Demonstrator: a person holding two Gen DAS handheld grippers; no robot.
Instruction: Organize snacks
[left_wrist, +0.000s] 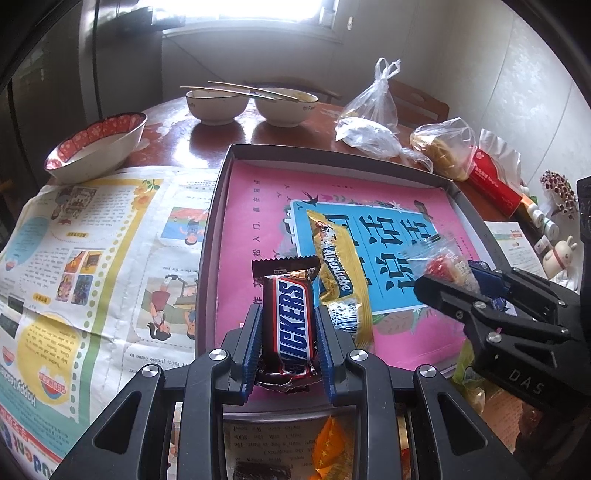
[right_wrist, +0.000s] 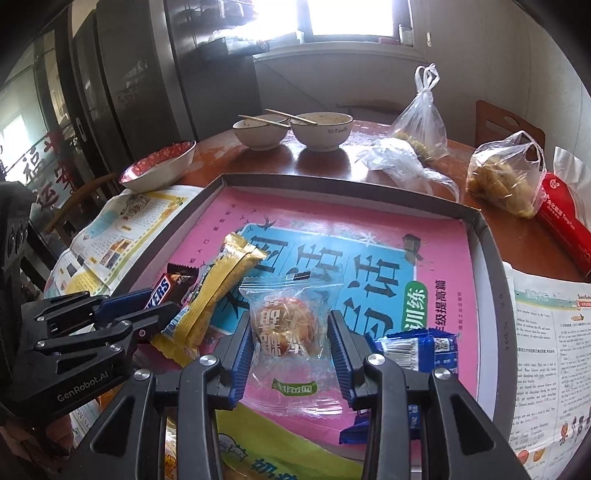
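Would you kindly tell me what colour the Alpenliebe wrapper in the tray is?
Golden yellow, with a blue logo; the Alpenliebe wrapper shows best in the left wrist view.

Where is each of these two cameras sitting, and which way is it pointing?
Left wrist view: sits on the left gripper, looking forward and down into the grey box; its own fingers clamp a Snickers bar, and the right gripper shows at the right.
Right wrist view: sits on the right gripper, looking into the same box; its fingers hold a clear-wrapped pastry, and the left gripper shows at the left.
Shared: box, yellow Alpenliebe pack, two white bowls with chopsticks.
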